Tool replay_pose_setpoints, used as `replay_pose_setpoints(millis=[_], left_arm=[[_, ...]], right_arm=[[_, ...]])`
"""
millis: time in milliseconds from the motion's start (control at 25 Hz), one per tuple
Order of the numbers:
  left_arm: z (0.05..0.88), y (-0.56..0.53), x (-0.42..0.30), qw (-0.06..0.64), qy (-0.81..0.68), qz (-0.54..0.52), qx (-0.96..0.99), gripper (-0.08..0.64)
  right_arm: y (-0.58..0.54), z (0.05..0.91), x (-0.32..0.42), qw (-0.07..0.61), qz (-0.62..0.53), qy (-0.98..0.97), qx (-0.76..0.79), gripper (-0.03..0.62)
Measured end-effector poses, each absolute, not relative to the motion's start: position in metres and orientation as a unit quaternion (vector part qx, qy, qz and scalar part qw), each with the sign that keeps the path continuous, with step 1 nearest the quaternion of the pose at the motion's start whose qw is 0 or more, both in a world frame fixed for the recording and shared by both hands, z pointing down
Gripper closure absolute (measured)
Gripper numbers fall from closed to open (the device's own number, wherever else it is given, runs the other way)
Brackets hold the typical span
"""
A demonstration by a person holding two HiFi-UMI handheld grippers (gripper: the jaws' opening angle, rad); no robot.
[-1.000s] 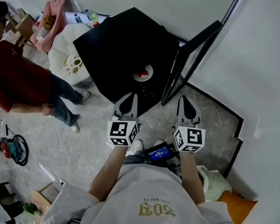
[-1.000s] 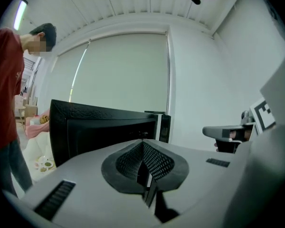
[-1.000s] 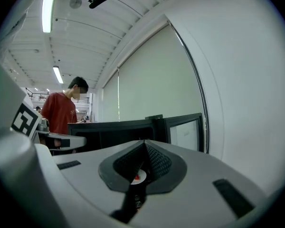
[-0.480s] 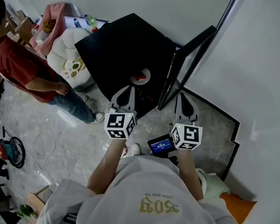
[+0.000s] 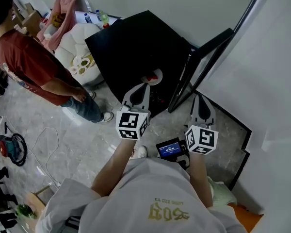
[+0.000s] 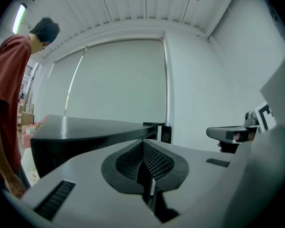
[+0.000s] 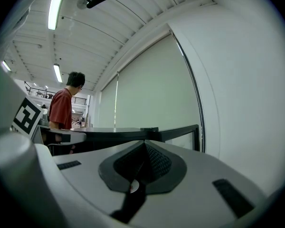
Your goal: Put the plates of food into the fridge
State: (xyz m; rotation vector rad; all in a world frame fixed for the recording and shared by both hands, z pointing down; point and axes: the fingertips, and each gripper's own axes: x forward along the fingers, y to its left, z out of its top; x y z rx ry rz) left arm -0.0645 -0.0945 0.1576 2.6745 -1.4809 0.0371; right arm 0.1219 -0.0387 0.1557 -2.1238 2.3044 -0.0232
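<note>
- Person in a red shirt (image 5: 24, 52) stands far left.
- Small white dishes (image 5: 81, 62) lie on a white rounded seat (image 5: 65, 42).
- Round white plate with red food (image 5: 155, 75) sits at the near edge of the black fridge (image 5: 136, 42), just beyond the left gripper (image 5: 141, 87), whose jaws are closed and empty.
- Right gripper (image 5: 200, 101) has its jaws closed and empty, near the open black door (image 5: 203, 57).

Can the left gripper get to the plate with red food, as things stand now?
Probably yes. The left gripper points at the plate just ahead, nothing shows between them, and the fridge door stands open to the side. Its jaws are shut, though.
</note>
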Motion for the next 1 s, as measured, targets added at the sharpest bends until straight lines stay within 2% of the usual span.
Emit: replay_pose_setpoints(millis=[1000], left_arm=[[0.1579, -0.0952, -0.0662, 0.044, -0.492, 0.000, 0.870, 0.554]], right_arm=[[-0.0391, 0.1513, 0.1215, 0.020, -0.010, 0.740, -0.672, 0.583]])
